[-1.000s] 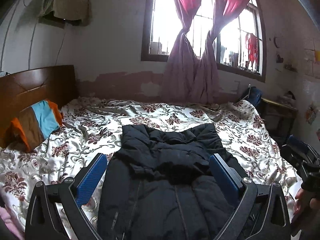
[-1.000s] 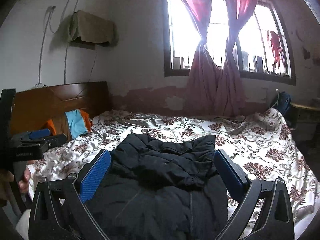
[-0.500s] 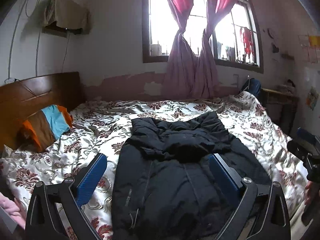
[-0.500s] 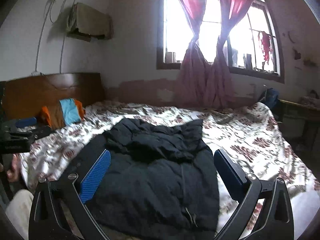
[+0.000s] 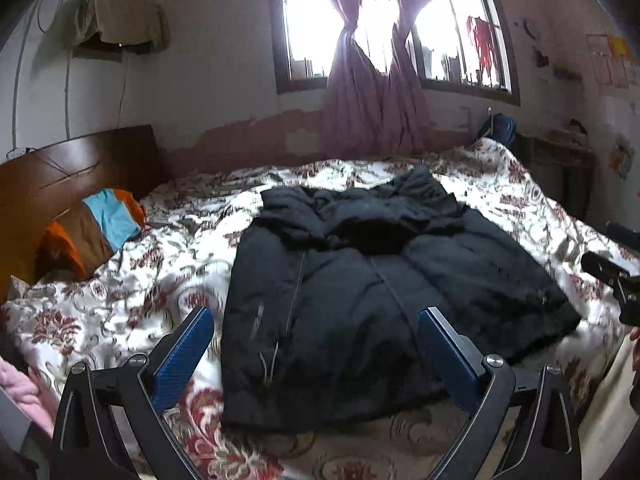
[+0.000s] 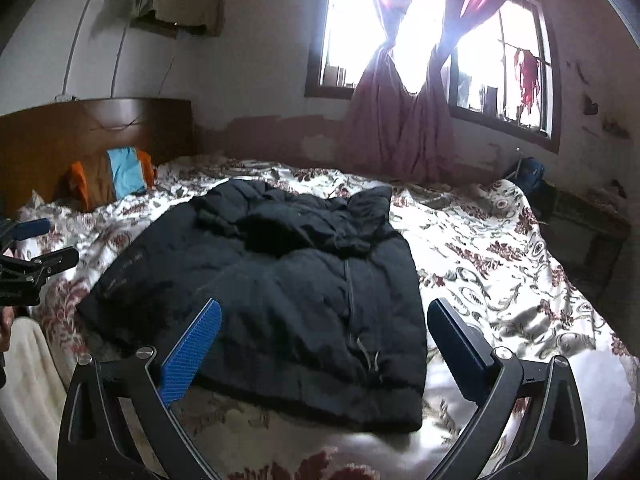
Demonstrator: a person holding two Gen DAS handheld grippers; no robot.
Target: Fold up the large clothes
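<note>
A black padded jacket [image 5: 372, 292] lies spread out flat in the middle of the bed [image 5: 120, 300], its hem toward the near edge and its bunched hood and collar toward the window [image 5: 384, 24]. The left hand-held gripper [image 5: 316, 344] hangs above the hem with its blue fingers [image 5: 182, 350] spread wide and nothing between them; the right hand-held gripper [image 6: 324, 344] is just as wide and empty over the jacket's near right corner. Neither touches the cloth. The flowered bedspread [image 6: 500, 264] is rumpled all round the jacket but nothing lies on top of it. At the head of the bed, well apart from the jacket, a pillow [image 5: 94, 228] in orange, brown and light blue leans on the wooden headboard [image 5: 60, 176]. Knotted pink curtains [image 5: 372, 100] hang at the window behind, and a cloth-covered unit [image 5: 120, 20] sits high on the wall. Beyond the far right corner of the bed stands a dark bench [image 6: 588, 216] with a blue bag [image 6: 530, 176] beside it. A bit of pink fabric [image 5: 20, 388] shows at the near left edge.
</note>
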